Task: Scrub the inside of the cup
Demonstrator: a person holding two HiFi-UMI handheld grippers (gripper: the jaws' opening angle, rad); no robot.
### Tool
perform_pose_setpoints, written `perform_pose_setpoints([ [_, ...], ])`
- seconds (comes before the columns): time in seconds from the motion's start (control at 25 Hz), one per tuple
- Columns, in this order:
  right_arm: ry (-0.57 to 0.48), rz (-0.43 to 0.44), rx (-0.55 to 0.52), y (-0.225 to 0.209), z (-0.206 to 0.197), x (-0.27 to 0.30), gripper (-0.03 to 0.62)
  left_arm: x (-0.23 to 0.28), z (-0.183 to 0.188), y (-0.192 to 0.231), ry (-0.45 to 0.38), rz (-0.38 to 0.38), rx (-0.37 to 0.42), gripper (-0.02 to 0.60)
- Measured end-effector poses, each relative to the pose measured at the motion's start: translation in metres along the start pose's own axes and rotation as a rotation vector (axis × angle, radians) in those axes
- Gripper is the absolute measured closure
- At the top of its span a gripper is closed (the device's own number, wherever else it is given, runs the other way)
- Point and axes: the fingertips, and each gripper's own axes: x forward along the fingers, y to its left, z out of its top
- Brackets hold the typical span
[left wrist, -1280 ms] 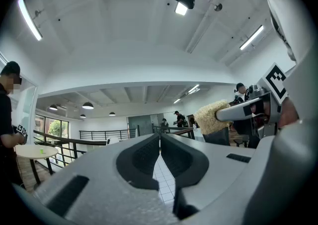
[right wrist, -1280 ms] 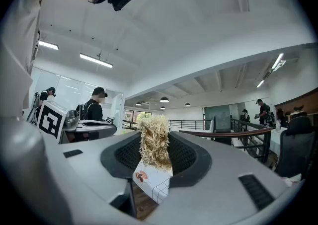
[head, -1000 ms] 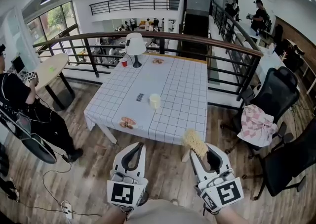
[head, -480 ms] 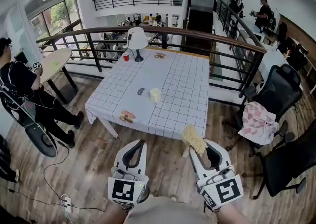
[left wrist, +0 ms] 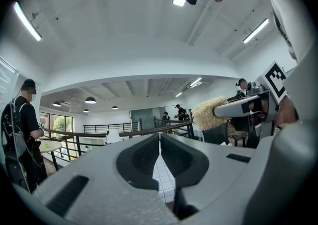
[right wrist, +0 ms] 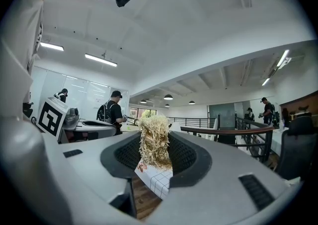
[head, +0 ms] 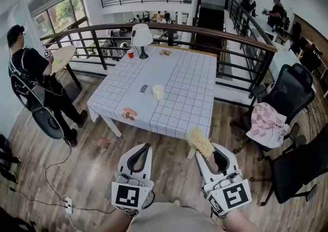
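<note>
A pale cup (head: 158,92) stands upright near the middle of the white checked table (head: 189,87), well ahead of both grippers. My right gripper (head: 204,150) is shut on a straw-coloured scrubber (head: 200,142), whose fibres rise between the jaws (right wrist: 154,142). My left gripper (head: 145,150) is shut with nothing in it; its jaws meet in a thin line (left wrist: 159,149). In the left gripper view the scrubber (left wrist: 208,113) shows at the right. Both grippers hang over the wooden floor, short of the table's near edge.
On the table are a small dark object (head: 144,88), a pink item (head: 128,114), a lamp (head: 141,38) and a red cup (head: 131,54). A railing (head: 225,46) runs behind. Black chairs (head: 287,92), one with a checked cloth (head: 266,126), stand right. A person (head: 36,82) stands left.
The view has come a little nearer the table. The person at left has stood up and stepped along the floor. Both grippers keep their state and place in view.
</note>
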Motion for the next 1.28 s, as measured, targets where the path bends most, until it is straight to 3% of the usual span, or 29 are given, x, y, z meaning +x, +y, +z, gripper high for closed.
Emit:
perform_pose_setpoints([
  [0.24,0.002,0.014,0.011,-0.007,-0.008,0.000,0.456,0.003,-0.003,0.002,0.017,0.010,0.041,0.560],
  [0.4,-0.020,0.000,0.016,-0.015,-0.010,0.010,0.456,0.010,-0.005,0.009,0.018,0.015,0.027,0.560],
  [0.64,-0.005,-0.005,-0.005,-0.023,-0.017,0.048,0.456,0.032,-0.022,0.055,-0.019,0.050,0.044,0.560],
  [0.76,-0.004,-0.014,-0.003,-0.026,-0.018,0.071,0.456,0.049,-0.024,0.070,-0.029,0.022,-0.004,0.560],
  [1.28,0.030,-0.027,-0.041,-0.052,-0.027,0.221,0.456,0.167,-0.055,0.155,-0.033,-0.077,-0.039,0.560],
])
